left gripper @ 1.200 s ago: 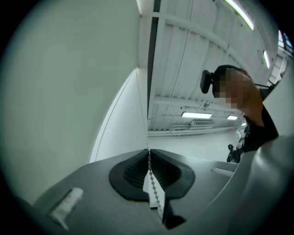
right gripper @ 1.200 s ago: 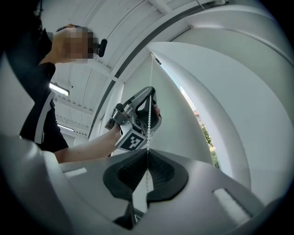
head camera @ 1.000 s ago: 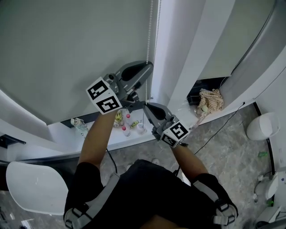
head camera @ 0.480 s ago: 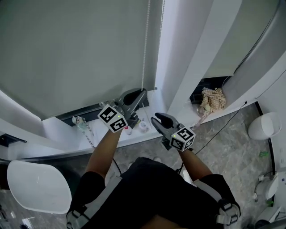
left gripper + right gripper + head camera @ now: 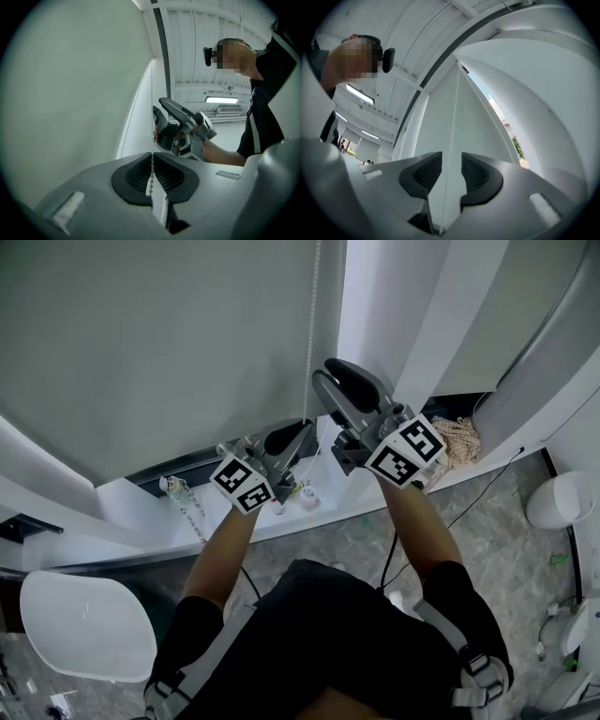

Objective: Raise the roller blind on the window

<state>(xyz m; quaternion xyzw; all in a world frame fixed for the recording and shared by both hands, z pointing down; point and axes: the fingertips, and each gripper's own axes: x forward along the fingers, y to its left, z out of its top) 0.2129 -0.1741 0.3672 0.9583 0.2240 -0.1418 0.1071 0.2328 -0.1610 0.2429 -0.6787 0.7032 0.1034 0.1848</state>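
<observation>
Grey fabric of the roller blind [image 5: 159,343] is filling the window ahead, its lower edge hanging just above a white sill [image 5: 122,512]. Low down by that sill, the left hand-held gripper [image 5: 298,432] is pinching the white bead chain [image 5: 312,334], its jaws pressed together on the beads in the left gripper view [image 5: 152,161]. The chain is running straight up from this grip along the blind's right edge. Higher on the same chain, the right hand-held gripper [image 5: 330,373] is pointing upward; its jaws have just been opening and are standing spread, with the chain [image 5: 452,117] passing through the gap and neither pad pressing on it. Small bottles [image 5: 305,498] are standing on the sill near the left hand-held gripper. A white chair [image 5: 84,624] is sitting on the floor at lower left, and a bundled cloth [image 5: 459,442] is lying to the right.
</observation>
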